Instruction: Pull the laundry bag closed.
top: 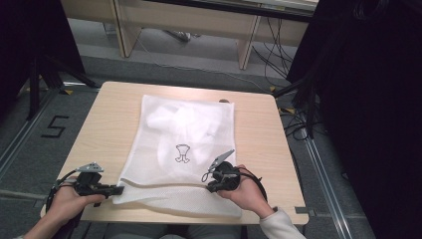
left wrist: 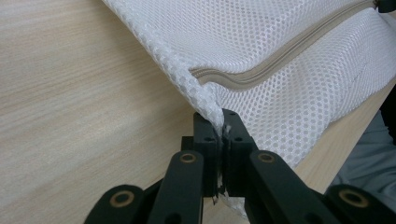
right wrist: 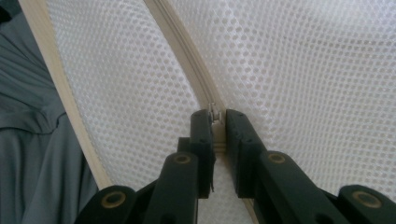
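Grey floor (top: 30,149) | wooden table (top: 104,124) | mesh bag (top: 184,144) near edge

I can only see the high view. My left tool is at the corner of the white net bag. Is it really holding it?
Observer: Yes. In the left gripper view, the left tool is shut on the corner of the mesh bag, right by the end of the zipper.
Operator: And my right tool? It looks tiny from up here.
Observer: In the right gripper view, the right tool is shut on the small metal zipper pull.
Operator: Is the zipper open or closed there?
Observer: Ahead of the right tool the zipper runs closed across the mesh.
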`<state>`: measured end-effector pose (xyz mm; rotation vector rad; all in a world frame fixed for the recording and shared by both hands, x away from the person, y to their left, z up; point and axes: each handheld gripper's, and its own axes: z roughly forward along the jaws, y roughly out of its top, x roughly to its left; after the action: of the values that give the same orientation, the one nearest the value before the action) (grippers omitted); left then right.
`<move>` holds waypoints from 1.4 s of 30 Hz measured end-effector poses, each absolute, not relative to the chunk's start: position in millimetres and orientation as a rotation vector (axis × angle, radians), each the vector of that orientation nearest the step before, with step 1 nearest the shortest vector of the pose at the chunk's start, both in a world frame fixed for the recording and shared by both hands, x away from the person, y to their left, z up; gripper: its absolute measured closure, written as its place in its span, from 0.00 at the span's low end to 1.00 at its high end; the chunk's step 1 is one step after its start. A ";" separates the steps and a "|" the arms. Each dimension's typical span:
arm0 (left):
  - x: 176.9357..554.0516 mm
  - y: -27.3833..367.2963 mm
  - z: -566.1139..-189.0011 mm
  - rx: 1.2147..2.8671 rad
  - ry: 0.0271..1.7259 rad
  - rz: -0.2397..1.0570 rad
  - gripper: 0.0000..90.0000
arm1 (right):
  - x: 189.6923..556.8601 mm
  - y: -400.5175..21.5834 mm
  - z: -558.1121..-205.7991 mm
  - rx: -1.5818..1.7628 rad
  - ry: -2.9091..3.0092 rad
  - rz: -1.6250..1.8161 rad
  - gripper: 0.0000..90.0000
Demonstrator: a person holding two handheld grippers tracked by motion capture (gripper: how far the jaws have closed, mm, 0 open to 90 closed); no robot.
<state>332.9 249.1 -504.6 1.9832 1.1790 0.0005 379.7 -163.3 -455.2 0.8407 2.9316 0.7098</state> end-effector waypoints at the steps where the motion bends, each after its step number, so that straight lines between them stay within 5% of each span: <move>1: 333.0 249.2 -504.6 1.982 1.179 -0.001 0.96 | 379.9 -163.9 -455.1 0.825 2.932 0.712 0.91; 42: 333.3 249.2 -504.9 1.981 1.180 -0.002 0.96 | 375.2 -179.7 -456.2 0.851 2.913 0.721 0.91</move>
<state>333.3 249.2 -504.9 1.9812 1.1800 -0.0021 375.2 -179.7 -456.2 0.8515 2.9127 0.7214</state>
